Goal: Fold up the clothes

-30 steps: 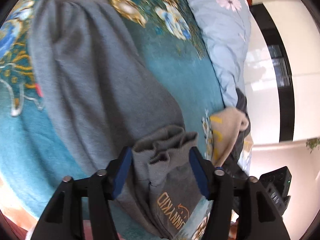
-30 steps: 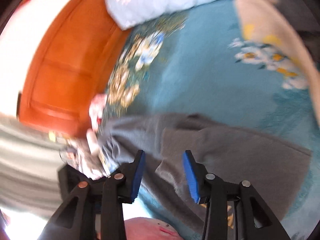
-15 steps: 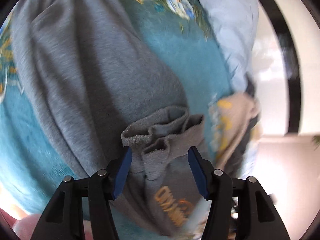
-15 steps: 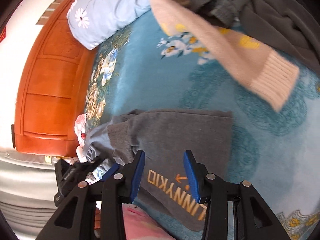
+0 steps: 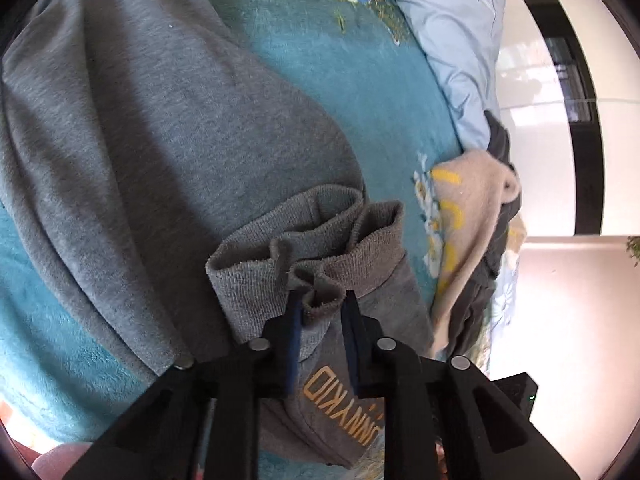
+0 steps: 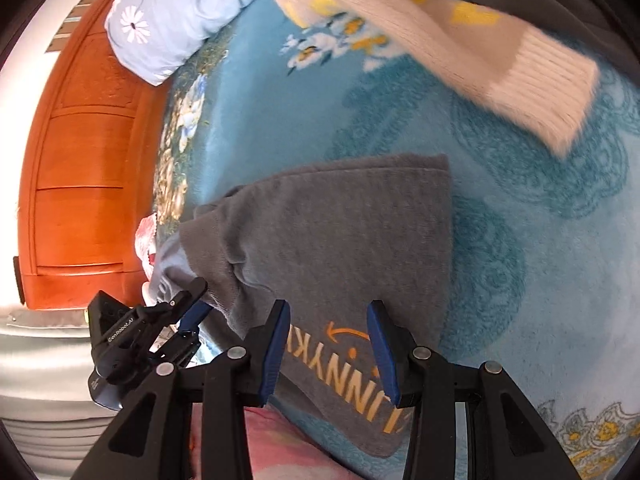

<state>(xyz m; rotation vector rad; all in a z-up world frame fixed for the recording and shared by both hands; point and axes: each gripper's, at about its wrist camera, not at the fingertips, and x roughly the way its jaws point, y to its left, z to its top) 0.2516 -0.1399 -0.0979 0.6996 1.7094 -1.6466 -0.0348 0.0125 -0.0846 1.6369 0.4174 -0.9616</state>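
Observation:
A grey sweatshirt (image 5: 168, 132) with orange lettering lies folded on a teal floral blanket (image 5: 344, 60). In the left wrist view my left gripper (image 5: 320, 300) is shut on the bunched ribbed cuff (image 5: 316, 264) of the sweatshirt. In the right wrist view the same sweatshirt (image 6: 340, 232) lies flat, and my right gripper (image 6: 328, 316) is open just over its near edge by the lettering. The left gripper (image 6: 192, 312) also shows there at the garment's left end.
A beige knit sweater (image 6: 500, 52) and dark clothes (image 5: 500, 148) lie piled at the far side. A light blue flowered pillow (image 6: 176, 20) rests against an orange wooden headboard (image 6: 84, 168). A pink cloth (image 6: 280, 444) lies at the near bed edge.
My left gripper has closed on the ribbed cuff; it was open around it before. The right gripper has moved over the sweatshirt's lettered edge and stays open.

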